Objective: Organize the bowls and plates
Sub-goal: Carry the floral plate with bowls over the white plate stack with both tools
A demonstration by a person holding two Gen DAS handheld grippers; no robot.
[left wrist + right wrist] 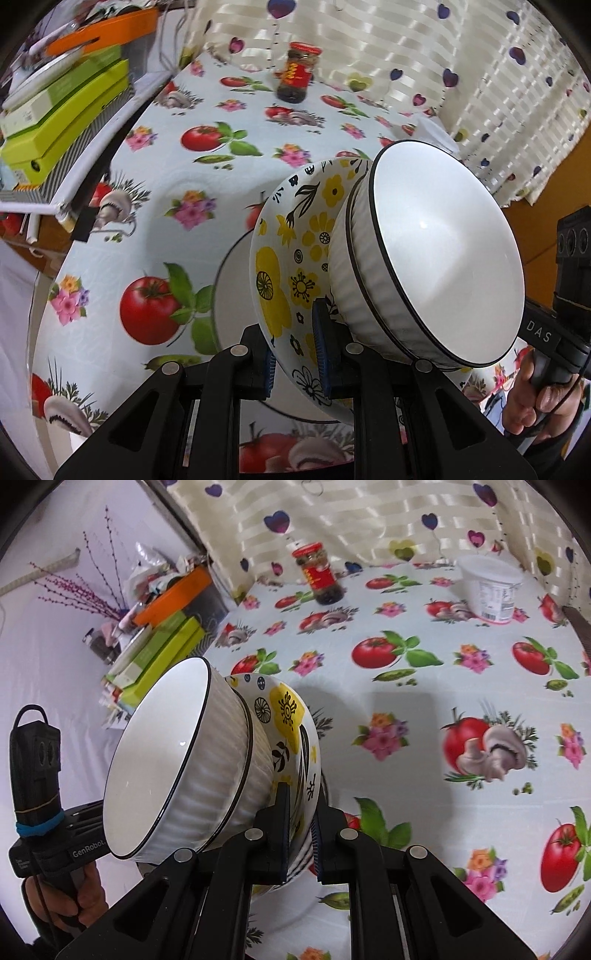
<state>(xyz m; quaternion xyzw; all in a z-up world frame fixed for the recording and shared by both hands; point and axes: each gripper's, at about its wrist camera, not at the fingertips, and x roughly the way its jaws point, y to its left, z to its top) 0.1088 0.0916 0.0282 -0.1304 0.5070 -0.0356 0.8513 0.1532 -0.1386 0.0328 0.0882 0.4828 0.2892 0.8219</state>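
Grippers, left gripper (293,352) and right gripper (298,829), are both pinching the floral bowl (291,258) rim above the table (166,206); I'm worrying the white bowls (439,254) nested inside are sliding out.

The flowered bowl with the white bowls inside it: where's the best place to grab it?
By the rim, from two opposite sides, as now: the left gripper and right gripper each pinch the flowered bowl's thin lip. The nested white bowls fill its middle, leaving only the rim free.
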